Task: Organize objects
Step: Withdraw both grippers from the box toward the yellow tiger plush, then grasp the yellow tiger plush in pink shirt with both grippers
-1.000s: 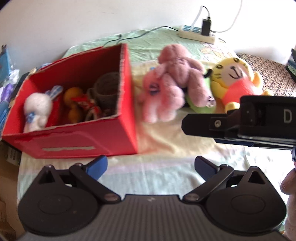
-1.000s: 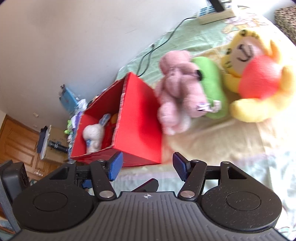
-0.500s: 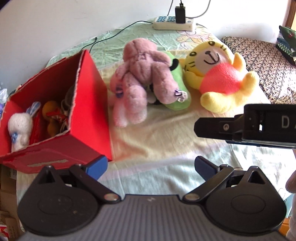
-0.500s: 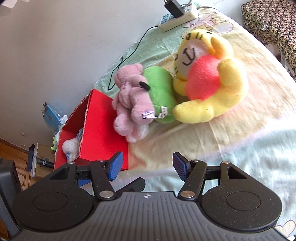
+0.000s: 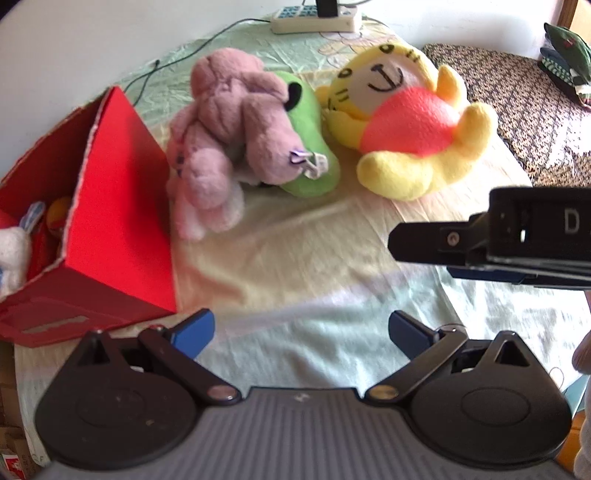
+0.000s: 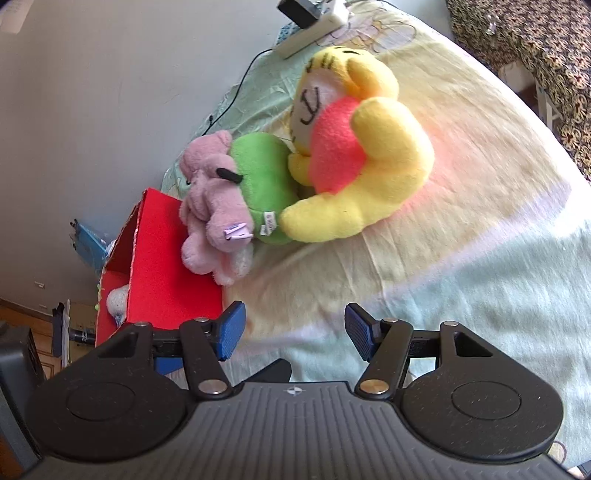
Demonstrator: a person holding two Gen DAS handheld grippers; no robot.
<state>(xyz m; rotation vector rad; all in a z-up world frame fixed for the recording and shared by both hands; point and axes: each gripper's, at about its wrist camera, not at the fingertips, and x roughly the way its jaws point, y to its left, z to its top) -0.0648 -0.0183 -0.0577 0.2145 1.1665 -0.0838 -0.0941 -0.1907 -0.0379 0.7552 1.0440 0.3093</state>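
Note:
A red cardboard box (image 5: 118, 206) (image 6: 162, 273) sits at the left of a cloth-covered table, with a white plush and small orange toys inside. Beside it lies a pink plush (image 5: 229, 129) (image 6: 214, 214) draped over a green plush (image 5: 310, 125) (image 6: 262, 173). Right of these rests a yellow tiger plush with a red body (image 5: 402, 122) (image 6: 354, 155). My left gripper (image 5: 301, 330) is open and empty above the near cloth. My right gripper (image 6: 295, 332) is open and empty too; its body (image 5: 517, 236) shows at the right of the left wrist view.
A white power strip (image 5: 314, 20) (image 6: 314, 26) with a black cable lies at the table's far edge by the wall. A patterned cushion (image 5: 524, 110) is at the right. Cluttered blue items (image 6: 88, 243) stand on the floor left of the box.
Both views have swung right and closer to the plush toys. The box has slid toward the left edge of each view. The yellow tiger now looms larger in the right wrist view.

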